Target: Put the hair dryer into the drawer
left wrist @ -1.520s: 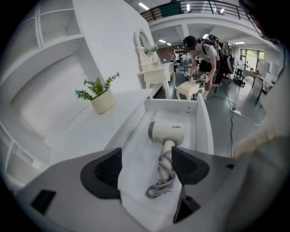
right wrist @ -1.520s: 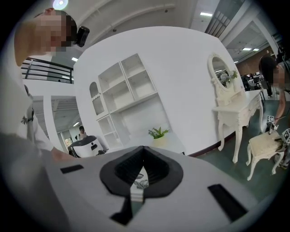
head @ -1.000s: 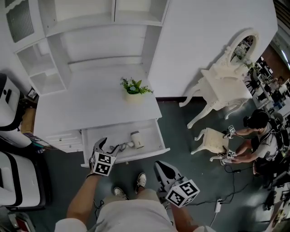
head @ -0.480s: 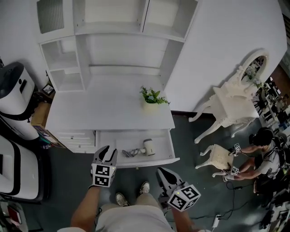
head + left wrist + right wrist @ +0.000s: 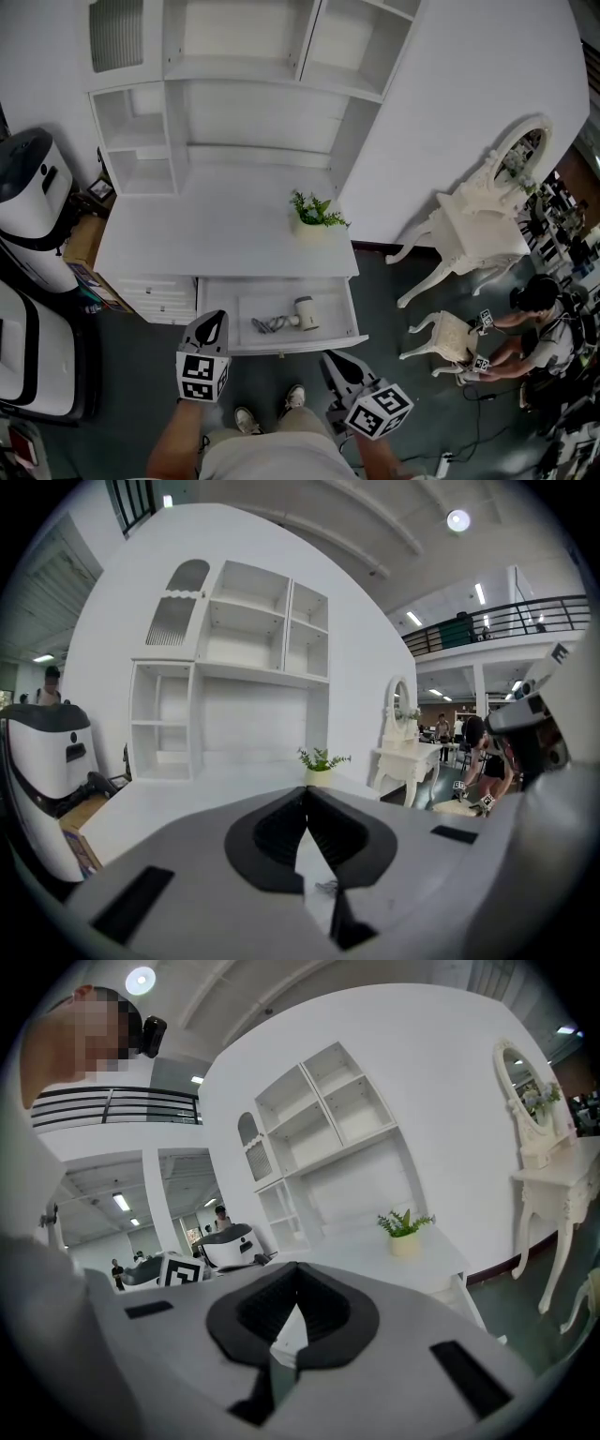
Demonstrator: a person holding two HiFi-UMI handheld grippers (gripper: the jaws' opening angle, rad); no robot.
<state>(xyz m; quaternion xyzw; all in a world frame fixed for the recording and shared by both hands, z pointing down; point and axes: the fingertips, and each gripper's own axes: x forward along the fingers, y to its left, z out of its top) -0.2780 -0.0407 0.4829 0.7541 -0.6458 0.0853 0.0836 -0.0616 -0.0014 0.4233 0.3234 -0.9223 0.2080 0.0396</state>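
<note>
Dryer in the open drawer under the desk — cord at its left; plant on the desk's right, shelves behind.

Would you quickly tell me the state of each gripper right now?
Left gripper: shut, its jaws have just closed, with nothing between them.
Right gripper: shut, holding nothing.
</note>
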